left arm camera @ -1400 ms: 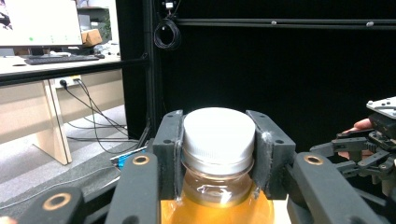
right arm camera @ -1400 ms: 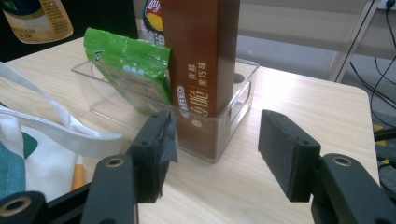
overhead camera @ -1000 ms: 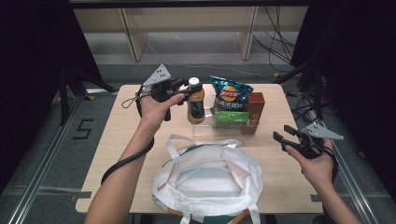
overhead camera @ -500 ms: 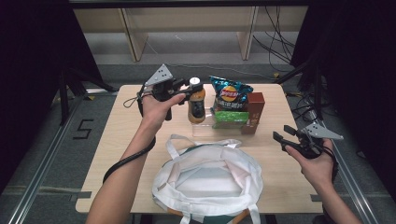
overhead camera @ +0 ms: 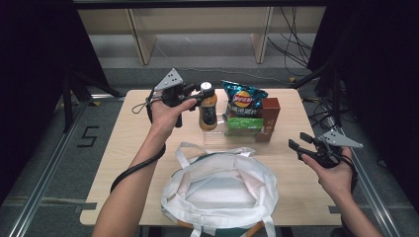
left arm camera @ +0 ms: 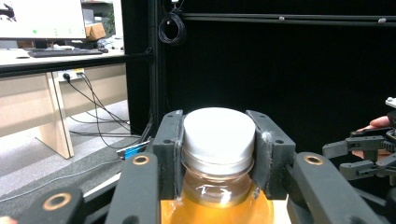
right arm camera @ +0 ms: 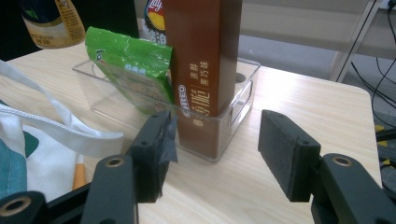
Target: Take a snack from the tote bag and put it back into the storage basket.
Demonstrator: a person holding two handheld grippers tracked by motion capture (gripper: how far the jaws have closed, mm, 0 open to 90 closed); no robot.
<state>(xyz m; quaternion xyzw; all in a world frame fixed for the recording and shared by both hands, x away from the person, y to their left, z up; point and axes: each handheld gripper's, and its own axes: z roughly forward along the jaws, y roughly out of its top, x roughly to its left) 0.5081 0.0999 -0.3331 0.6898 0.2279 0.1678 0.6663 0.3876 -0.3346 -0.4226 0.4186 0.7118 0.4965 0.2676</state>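
Note:
My left gripper (overhead camera: 200, 95) is shut on the white cap of an upright bottle of orange drink (overhead camera: 208, 112) at the table's far middle, just left of a clear tray (overhead camera: 217, 138). In the left gripper view the pads clamp the cap (left arm camera: 218, 137) on both sides. Whether the bottle's base rests on the table I cannot tell. My right gripper (overhead camera: 296, 140) hovers open near the table's right edge. Through its spread jaws I see the tray (right arm camera: 240, 100), which holds a brown box (right arm camera: 205, 60) and a green packet (right arm camera: 133, 65).
A blue chip bag (overhead camera: 242, 98) stands at the tray's far side. A white tote bag (overhead camera: 222, 190) lies open-mouthed at the front middle, its handle (right arm camera: 70, 133) reaching toward the tray. Bare wood stretches along the table's left side (overhead camera: 128, 143).

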